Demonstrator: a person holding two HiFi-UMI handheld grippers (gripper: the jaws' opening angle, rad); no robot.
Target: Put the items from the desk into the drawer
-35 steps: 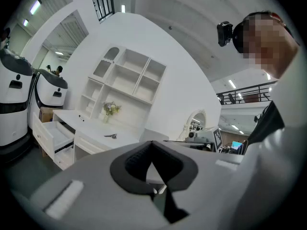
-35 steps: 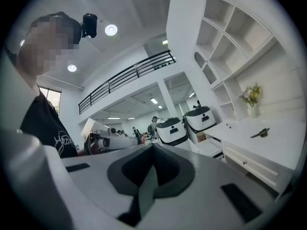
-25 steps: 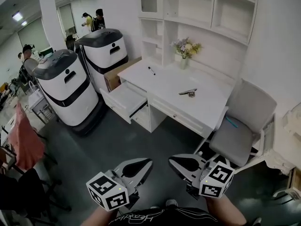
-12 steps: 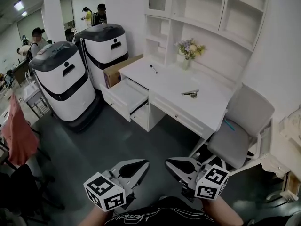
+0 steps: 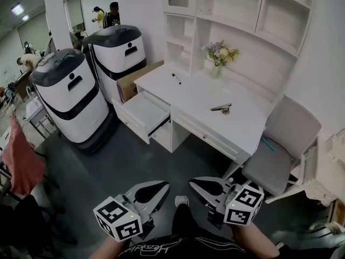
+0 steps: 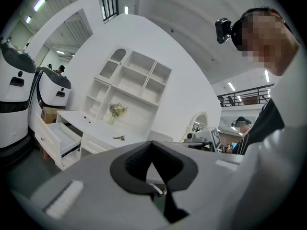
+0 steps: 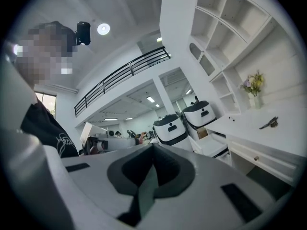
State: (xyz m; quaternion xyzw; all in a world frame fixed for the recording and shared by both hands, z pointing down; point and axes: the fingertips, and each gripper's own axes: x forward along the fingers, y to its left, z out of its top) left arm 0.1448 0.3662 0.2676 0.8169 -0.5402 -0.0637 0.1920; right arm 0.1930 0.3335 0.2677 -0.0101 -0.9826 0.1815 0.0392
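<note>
Left tongs (image 5: 161, 186) closed, nothing gripped. Right tongs (image 5: 195, 183) likewise closed and empty. Both held low at the person's waist, side by side, roughly level, well short of the desk (image 5: 245, 124). Drawer (image 5: 141, 111) open; pen (image 5: 176, 79) and metal clip (image 5: 222, 108) lie on the desktop.

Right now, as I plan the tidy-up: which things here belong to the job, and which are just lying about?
Job: black pen, metal clip, desk, open drawer.
Lying about: flower vase, grey chair, white machines, cardboard box.
</note>
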